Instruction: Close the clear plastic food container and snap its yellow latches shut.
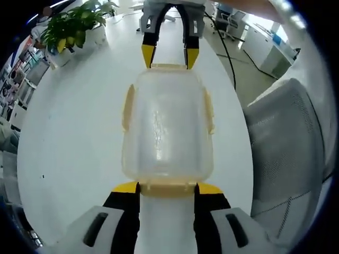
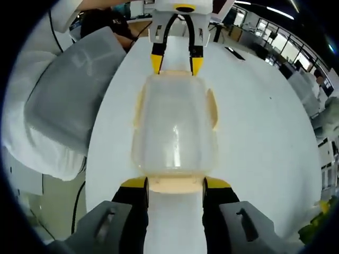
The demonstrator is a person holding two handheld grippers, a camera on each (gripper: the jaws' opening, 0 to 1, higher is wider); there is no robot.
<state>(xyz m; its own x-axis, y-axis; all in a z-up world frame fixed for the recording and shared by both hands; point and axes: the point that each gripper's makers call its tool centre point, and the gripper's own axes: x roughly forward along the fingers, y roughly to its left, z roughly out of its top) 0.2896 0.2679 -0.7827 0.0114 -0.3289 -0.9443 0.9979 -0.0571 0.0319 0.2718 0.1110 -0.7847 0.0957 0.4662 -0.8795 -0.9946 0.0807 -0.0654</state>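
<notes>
The clear plastic container (image 1: pixel 168 127) lies on the white table (image 1: pixel 69 159) with its lid on. Yellow latches (image 1: pixel 127 108) stick out a little along its long sides. My left gripper (image 1: pixel 168 187) is open, and its yellow fingertips (image 1: pixel 127 187) flank the near end latch (image 1: pixel 168 185). At the far end, my right gripper (image 1: pixel 169 55) faces me with its tips at the opposite latch. In the right gripper view the container (image 2: pixel 175 127) sits the same way. There my right gripper (image 2: pixel 176 183) is open around its end latch (image 2: pixel 176 184), and the left gripper (image 2: pixel 176 62) is beyond.
A potted plant (image 1: pixel 74 26) stands at the table's far left. A grey mesh chair (image 1: pixel 288 148) is beside the table's right edge, with a black cable (image 1: pixel 228 53) trailing past it. The same chair (image 2: pixel 69 95) and a person's white sleeve (image 2: pixel 37 153) show left of the table (image 2: pixel 265 132).
</notes>
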